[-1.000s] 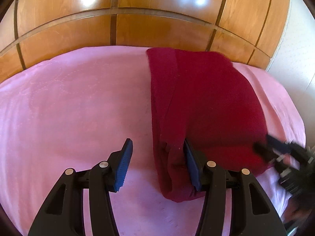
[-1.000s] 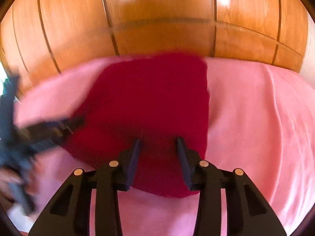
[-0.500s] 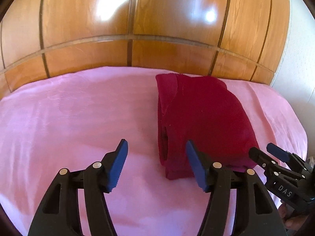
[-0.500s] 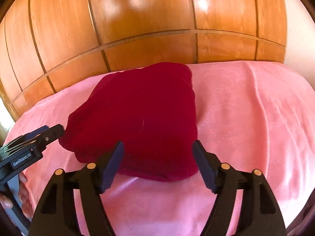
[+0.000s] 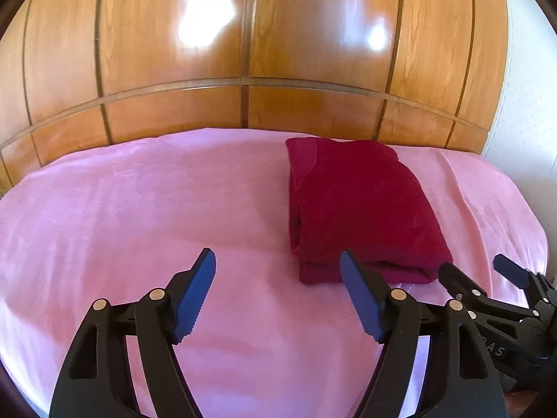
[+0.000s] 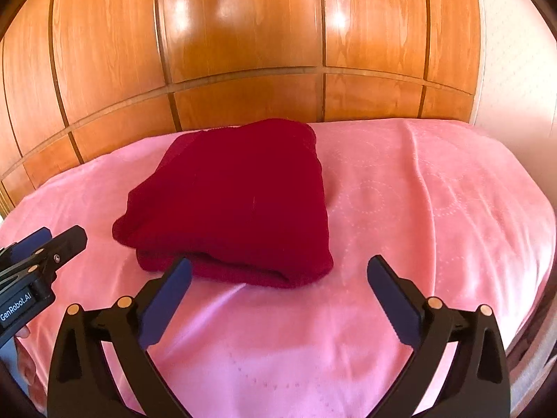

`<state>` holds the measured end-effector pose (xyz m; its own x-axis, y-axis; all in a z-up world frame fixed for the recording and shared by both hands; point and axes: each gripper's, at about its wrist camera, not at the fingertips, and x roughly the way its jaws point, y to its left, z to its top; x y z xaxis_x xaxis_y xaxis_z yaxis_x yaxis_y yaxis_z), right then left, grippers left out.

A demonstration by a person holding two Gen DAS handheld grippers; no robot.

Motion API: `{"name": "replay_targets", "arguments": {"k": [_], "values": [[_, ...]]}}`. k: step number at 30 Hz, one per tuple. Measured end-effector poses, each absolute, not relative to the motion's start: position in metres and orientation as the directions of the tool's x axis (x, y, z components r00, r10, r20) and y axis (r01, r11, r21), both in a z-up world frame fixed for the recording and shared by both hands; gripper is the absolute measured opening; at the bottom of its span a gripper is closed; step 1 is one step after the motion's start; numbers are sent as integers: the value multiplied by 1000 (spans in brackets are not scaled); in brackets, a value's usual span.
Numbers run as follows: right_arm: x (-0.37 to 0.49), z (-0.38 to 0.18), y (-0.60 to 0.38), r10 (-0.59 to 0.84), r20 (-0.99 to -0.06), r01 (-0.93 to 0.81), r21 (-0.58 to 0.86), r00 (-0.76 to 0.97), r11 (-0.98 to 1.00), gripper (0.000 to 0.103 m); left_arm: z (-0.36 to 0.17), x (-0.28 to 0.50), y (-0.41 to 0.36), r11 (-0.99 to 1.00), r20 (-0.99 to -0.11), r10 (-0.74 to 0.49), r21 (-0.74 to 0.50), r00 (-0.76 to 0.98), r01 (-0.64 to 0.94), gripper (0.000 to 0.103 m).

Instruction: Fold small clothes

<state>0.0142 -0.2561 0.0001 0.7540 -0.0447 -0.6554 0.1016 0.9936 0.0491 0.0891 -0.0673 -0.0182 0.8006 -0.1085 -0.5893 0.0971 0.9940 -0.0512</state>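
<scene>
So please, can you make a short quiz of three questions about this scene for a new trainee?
1. True or false: the dark red garment lies folded on the pink bedspread.
2. Which one holds the garment? A) left hand-held gripper B) right hand-held gripper C) neither
3. Fill in: behind the bed stands a glossy ____ panelled wall.

Key:
1. True. It is a compact bundle with stacked layers at its near edge.
2. C. Both have just been opening, with nothing between their jaws.
3. Wooden.
</scene>
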Motion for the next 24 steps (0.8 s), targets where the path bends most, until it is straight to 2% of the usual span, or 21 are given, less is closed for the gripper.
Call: {"name": "replay_targets", "arguments": {"k": [1, 6, 8, 24], "values": [[11, 1, -255, -58, -652, 109, 37, 756, 993, 100, -20, 86, -66, 995, -591, -102, -48, 800, 91, 80], [2, 1, -252, -108, -657, 138, -6, 746, 990, 101, -33, 71, -60, 997, -594, -72, -28, 801, 69, 80], [-1, 3, -251, -124, -653, 153, -13, 747, 988, 101, -36, 68, -57, 998, -598, -62, -29, 799, 56, 91], [-7, 1, -242, -138, -647, 152, -34, 750, 988, 101, -37, 61, -64, 998, -594, -50, -6, 803, 57, 94]]}}
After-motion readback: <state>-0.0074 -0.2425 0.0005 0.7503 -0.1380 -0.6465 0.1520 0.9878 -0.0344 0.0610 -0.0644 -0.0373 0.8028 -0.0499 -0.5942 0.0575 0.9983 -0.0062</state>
